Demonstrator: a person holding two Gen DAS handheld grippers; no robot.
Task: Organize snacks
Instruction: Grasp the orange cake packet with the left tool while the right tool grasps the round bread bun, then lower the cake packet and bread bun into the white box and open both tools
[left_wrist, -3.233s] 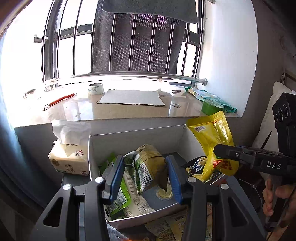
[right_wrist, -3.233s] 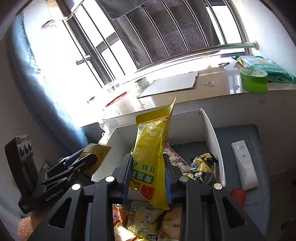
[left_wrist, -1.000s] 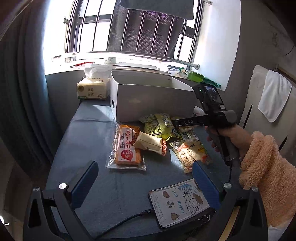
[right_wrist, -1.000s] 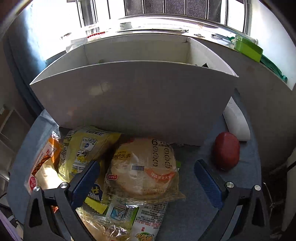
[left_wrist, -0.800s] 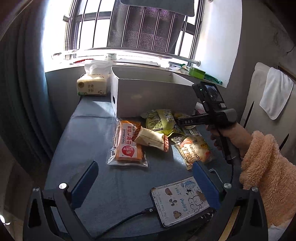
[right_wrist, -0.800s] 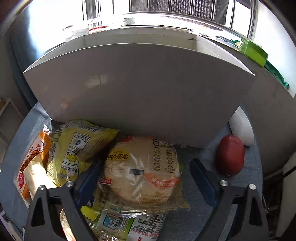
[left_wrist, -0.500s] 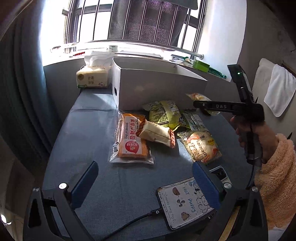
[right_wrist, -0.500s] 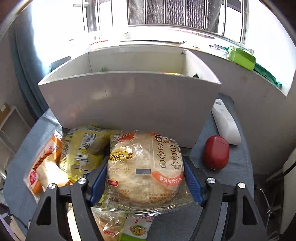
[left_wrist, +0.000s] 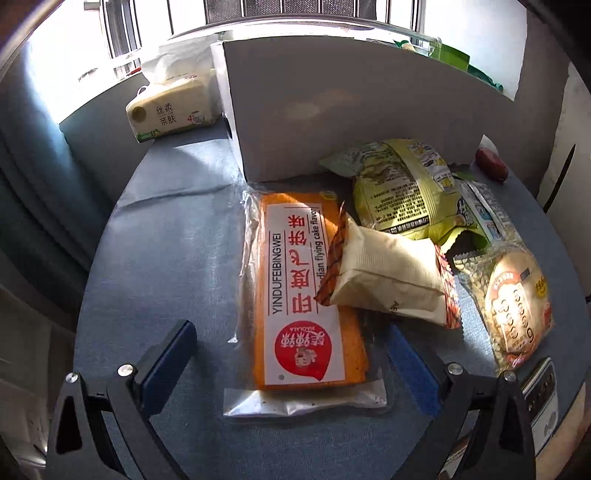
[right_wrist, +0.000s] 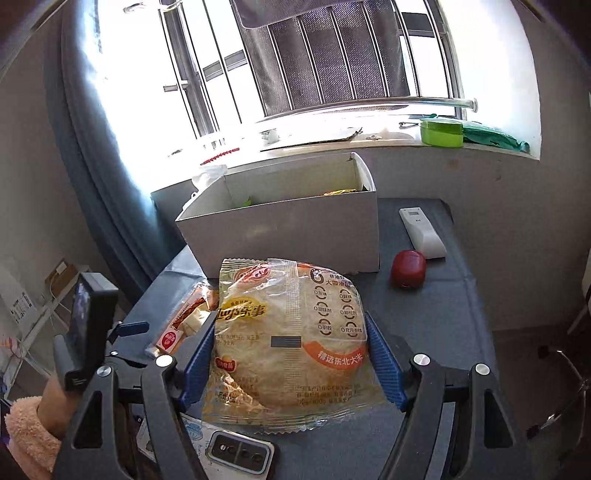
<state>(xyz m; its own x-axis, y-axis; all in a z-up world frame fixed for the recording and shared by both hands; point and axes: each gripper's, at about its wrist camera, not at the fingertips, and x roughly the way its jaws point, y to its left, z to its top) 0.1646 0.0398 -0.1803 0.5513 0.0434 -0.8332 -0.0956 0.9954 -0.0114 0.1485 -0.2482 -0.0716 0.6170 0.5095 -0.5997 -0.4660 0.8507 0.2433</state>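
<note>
Covering the table, blue-grey cloth (left_wrist: 155, 258), barred window (right_wrist: 314, 66) behind, sunlit sill (right_wrist: 369, 142)

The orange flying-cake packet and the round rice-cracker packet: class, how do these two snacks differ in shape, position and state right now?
The orange flying-cake packet is long and rectangular; the round rice-cracker packet holds a disc.
The cake packet lies flat on the blue table, between the open left gripper's fingers, ungripped; the cracker packet is clamped in the right gripper.
A cream packet lies partly over the cake packet; nothing covers the cracker packet.
Both are sealed in clear plastic, outside the white box.
</note>
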